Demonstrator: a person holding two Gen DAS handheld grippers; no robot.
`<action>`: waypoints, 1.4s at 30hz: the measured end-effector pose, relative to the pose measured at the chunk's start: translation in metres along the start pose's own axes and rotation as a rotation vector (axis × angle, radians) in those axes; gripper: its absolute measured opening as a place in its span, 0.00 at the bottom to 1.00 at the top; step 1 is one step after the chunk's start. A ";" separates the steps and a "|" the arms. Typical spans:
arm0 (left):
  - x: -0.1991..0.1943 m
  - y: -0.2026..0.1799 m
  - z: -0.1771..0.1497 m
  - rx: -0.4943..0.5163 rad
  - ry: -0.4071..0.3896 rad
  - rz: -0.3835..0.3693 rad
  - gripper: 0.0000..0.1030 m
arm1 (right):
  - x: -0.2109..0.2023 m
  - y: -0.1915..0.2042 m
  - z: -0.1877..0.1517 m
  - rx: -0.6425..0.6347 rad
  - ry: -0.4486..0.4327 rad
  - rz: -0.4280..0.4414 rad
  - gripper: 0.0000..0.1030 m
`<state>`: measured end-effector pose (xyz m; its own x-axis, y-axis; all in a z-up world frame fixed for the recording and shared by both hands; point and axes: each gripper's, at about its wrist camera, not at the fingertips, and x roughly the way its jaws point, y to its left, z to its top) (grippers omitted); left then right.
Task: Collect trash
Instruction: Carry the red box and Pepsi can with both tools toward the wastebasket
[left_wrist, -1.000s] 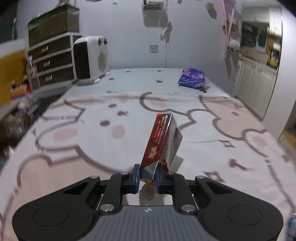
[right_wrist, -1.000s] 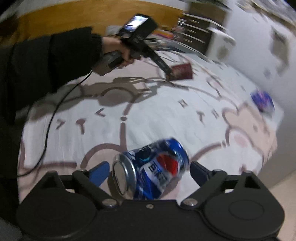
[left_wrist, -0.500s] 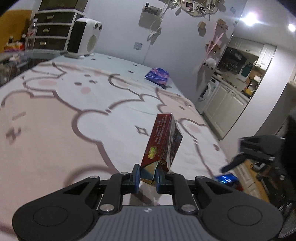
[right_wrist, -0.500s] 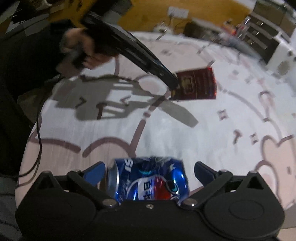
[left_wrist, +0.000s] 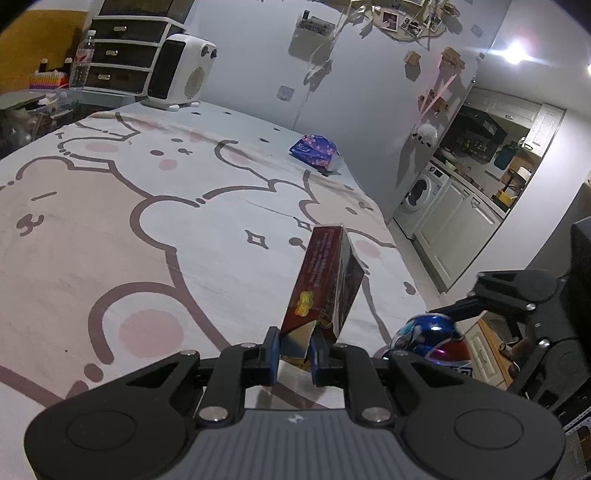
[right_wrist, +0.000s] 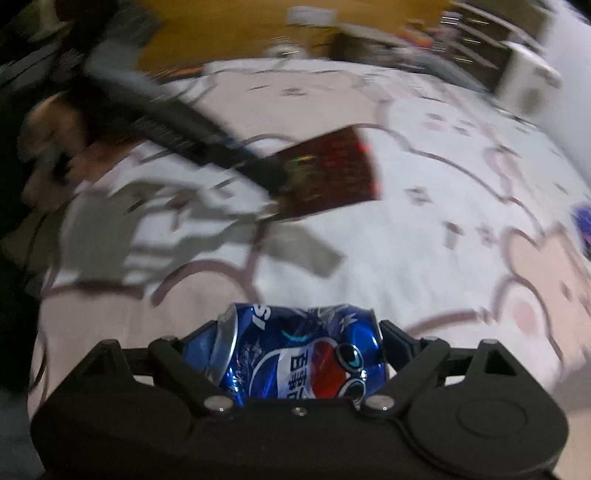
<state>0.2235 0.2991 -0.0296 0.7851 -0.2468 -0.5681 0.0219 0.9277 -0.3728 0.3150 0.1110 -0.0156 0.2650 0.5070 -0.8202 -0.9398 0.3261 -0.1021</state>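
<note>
My left gripper (left_wrist: 294, 349) is shut on the open end of a dark red carton (left_wrist: 323, 284) and holds it above the patterned bed cover (left_wrist: 147, 229). The carton also shows in the right wrist view (right_wrist: 332, 173), blurred, held by the left gripper (right_wrist: 275, 184). My right gripper (right_wrist: 299, 332) is shut on a dented blue Pepsi can (right_wrist: 295, 354), gripped across its ends. The can (left_wrist: 428, 338) and the right gripper show at the lower right of the left wrist view.
A blue flowered packet (left_wrist: 314, 150) lies near the far right edge of the bed. A white heater (left_wrist: 181, 72) and dark drawers (left_wrist: 122, 55) stand at the far end. A kitchen doorway (left_wrist: 472, 192) opens on the right, beyond the bed's edge.
Both grippers have swung closer together. The right jaws have closed from wide apart onto the can. The carton stays held in the left gripper.
</note>
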 end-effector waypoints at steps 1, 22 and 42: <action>-0.002 -0.004 -0.001 0.004 -0.005 0.003 0.16 | -0.006 0.000 -0.002 0.034 -0.020 -0.009 0.88; -0.008 -0.137 -0.037 0.122 -0.053 0.013 0.16 | -0.127 0.016 -0.119 0.394 -0.286 -0.267 0.88; 0.086 -0.276 -0.089 0.150 0.007 -0.078 0.16 | -0.165 -0.023 -0.282 0.758 -0.306 -0.524 0.88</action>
<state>0.2296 -0.0030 -0.0406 0.7730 -0.3209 -0.5472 0.1748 0.9369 -0.3026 0.2325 -0.2048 -0.0368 0.7558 0.3016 -0.5812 -0.3266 0.9430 0.0646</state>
